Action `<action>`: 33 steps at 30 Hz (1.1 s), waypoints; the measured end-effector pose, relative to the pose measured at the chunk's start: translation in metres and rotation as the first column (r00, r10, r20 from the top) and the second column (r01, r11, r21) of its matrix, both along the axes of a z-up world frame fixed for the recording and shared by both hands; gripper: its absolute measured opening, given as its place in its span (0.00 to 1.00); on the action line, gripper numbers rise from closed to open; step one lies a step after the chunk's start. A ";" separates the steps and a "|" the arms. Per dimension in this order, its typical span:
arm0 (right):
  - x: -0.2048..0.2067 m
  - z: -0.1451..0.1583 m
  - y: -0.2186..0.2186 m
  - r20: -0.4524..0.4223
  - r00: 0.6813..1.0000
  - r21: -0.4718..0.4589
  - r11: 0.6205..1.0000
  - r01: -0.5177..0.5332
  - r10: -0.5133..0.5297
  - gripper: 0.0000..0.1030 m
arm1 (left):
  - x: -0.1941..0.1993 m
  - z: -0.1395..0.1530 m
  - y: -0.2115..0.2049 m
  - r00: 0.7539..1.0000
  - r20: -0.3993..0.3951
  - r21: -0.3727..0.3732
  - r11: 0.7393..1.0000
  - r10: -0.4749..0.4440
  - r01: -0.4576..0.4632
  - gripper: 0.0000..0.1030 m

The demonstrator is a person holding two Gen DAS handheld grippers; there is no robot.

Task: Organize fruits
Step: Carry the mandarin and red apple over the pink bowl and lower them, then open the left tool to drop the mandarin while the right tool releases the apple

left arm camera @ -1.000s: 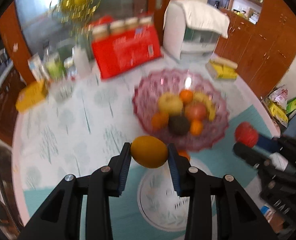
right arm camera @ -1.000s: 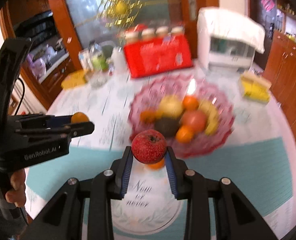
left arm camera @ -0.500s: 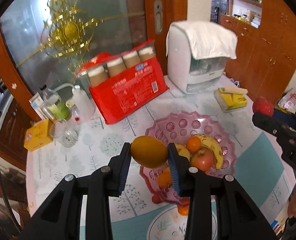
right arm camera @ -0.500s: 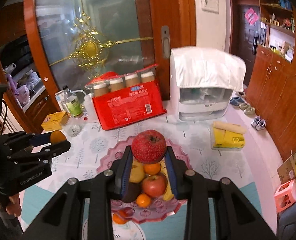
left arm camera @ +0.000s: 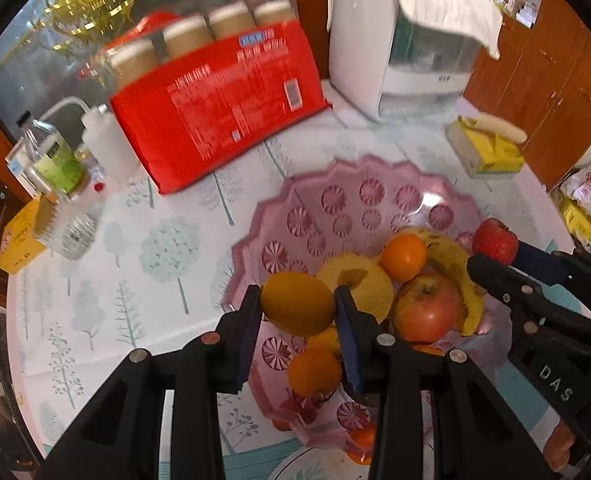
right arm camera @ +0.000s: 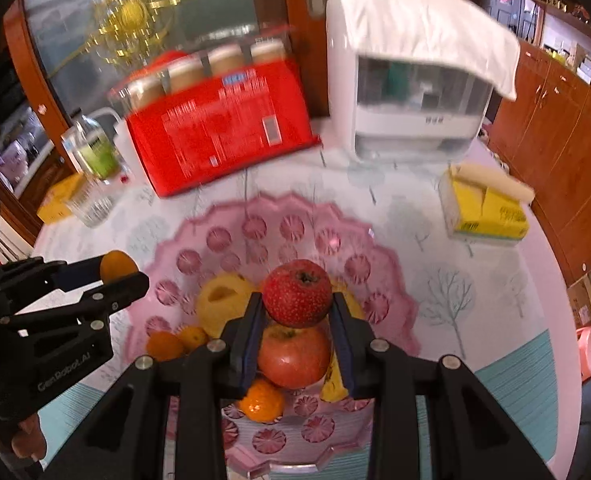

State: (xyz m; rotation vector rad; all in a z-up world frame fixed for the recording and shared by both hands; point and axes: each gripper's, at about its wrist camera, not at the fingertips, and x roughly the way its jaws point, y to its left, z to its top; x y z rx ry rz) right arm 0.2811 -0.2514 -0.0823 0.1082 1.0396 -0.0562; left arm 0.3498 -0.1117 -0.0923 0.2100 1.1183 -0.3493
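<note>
1. Overhead, the left gripper point(left arm camera: 298, 309) is clenched on a yellow-orange fruit point(left arm camera: 298, 303), held between its 2 blue-lined fingers above the left part of the pink bowl point(left arm camera: 335, 196).
2. Likewise, the right gripper point(right arm camera: 298, 307) is clenched on a small red fruit point(right arm camera: 297, 293), held between its fingers above the middle of the pink bowl point(right arm camera: 279, 220).
3. Each tool shows in the other's view: the right gripper point(left arm camera: 495, 254) enters the left wrist view from the right edge with the small red fruit point(left arm camera: 494, 240) at its tip; the left gripper point(right arm camera: 123, 274) enters the right wrist view from the left edge with the yellow-orange fruit point(right arm camera: 117, 266) at its tip.
4. Inside the bowl lie a yellow apple point(left arm camera: 369, 288), a red apple point(left arm camera: 427, 308), a banana point(left arm camera: 455, 264) and several oranges, 1 of them point(left arm camera: 402, 257) resting on top between the yellow apple and the banana.
5. Behind the bowl, on the tree-patterned tablecloth point(left arm camera: 135, 264), a red package point(left arm camera: 215, 100) of 4 capped cups leans backward.
6. Right of the package stands a white appliance point(right arm camera: 411, 92) draped with a white cloth.
7. Near the right edge of the table sits a yellow tissue box point(right arm camera: 485, 208).
8. At the far left stand a bottle with a green label point(left arm camera: 55, 160), a clear glass point(left arm camera: 69, 224) and a yellow carton point(left arm camera: 19, 236).
</note>
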 end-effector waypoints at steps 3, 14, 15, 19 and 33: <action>0.005 -0.018 0.001 -0.042 0.999 0.004 1.000 0.005 -0.005 0.32 | 0.004 -0.020 -0.002 0.999 -0.044 0.006 1.000 0.002 -0.002 0.34; 0.010 -0.039 0.002 -0.105 0.994 0.039 0.999 0.015 -0.011 0.33 | 0.006 -0.038 -0.002 0.997 -0.078 0.010 1.000 -0.002 0.003 0.69; 0.010 -0.039 0.001 -0.109 0.994 0.054 0.998 0.019 -0.013 0.33 | 0.005 -0.035 -0.002 0.998 -0.067 0.007 1.000 -0.007 0.007 0.70; 0.008 -0.036 0.001 -0.103 0.995 0.066 0.997 0.026 -0.019 0.33 | 0.002 -0.027 -0.004 0.998 -0.054 0.011 1.000 -0.018 0.019 0.72; -0.010 -0.001 0.007 -0.039 0.999 0.068 0.997 0.020 -0.018 0.33 | -0.017 0.001 0.006 0.999 -0.035 -0.017 1.000 -0.010 0.009 0.76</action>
